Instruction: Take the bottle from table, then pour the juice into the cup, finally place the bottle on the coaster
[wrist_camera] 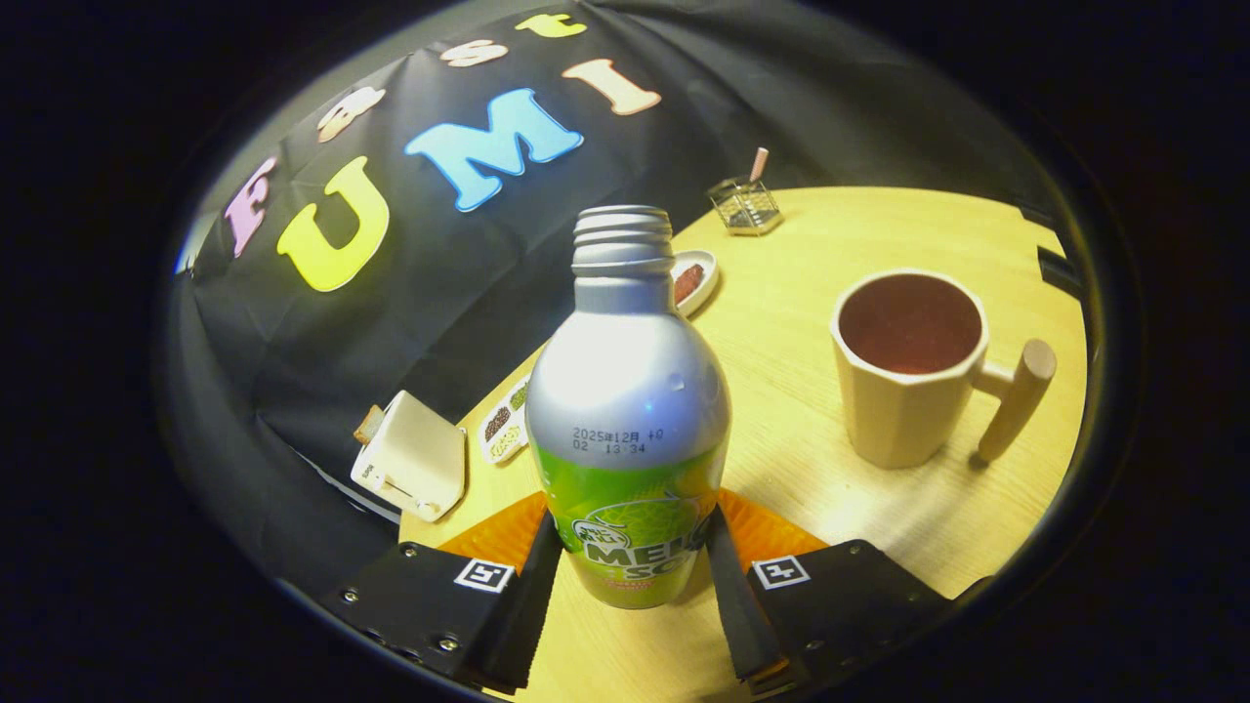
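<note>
A silver and green bottle (630, 410) with an uncapped neck stands upright between my fingers. My gripper (633, 576) is shut on its lower green part, one black finger (535, 586) pressing on each side. An orange coaster (498, 535) shows on both sides of the bottle just behind the fingers; I cannot tell whether the bottle's base rests on it. To the right, beyond the fingers, a cream cup (908, 381) with a wooden handle stands on the wooden table (830, 244) and holds dark red liquid.
A white box (412, 467) lies near the table edge to the left of the bottle, with a small dish of seeds (503, 427) beside it. Behind the bottle sits a small white dish (695, 280). A wire basket (744, 205) stands further back.
</note>
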The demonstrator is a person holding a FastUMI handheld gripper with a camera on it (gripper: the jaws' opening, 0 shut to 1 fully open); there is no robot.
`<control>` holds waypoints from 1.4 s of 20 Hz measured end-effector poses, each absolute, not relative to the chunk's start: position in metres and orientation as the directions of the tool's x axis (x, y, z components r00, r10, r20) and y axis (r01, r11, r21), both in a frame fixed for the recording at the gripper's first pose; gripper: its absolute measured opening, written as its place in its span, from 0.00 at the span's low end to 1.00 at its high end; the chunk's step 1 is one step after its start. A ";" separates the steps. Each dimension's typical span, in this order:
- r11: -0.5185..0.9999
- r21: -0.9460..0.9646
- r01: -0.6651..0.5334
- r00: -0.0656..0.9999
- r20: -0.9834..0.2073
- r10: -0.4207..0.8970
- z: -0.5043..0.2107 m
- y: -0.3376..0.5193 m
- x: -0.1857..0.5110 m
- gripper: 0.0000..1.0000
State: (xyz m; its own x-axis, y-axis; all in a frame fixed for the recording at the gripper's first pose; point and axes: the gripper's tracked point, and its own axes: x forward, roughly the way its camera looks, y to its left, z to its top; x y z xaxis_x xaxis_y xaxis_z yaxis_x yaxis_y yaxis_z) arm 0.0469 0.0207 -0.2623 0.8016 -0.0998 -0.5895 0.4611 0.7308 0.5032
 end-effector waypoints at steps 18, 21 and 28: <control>0.848 0.313 0.427 0.836 -0.493 -0.239 -0.263 0.009 0.148 0.74; 0.863 0.277 0.422 0.835 -0.490 -0.251 -0.270 0.004 0.160 0.74; 0.895 0.218 0.389 0.850 -0.460 -0.257 -0.283 0.002 0.181 0.74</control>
State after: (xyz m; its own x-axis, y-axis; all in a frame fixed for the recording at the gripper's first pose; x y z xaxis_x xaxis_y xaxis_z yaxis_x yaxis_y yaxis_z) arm 0.1811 0.0021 -0.2826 0.8500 -0.2573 -0.4596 0.3887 0.8952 0.2178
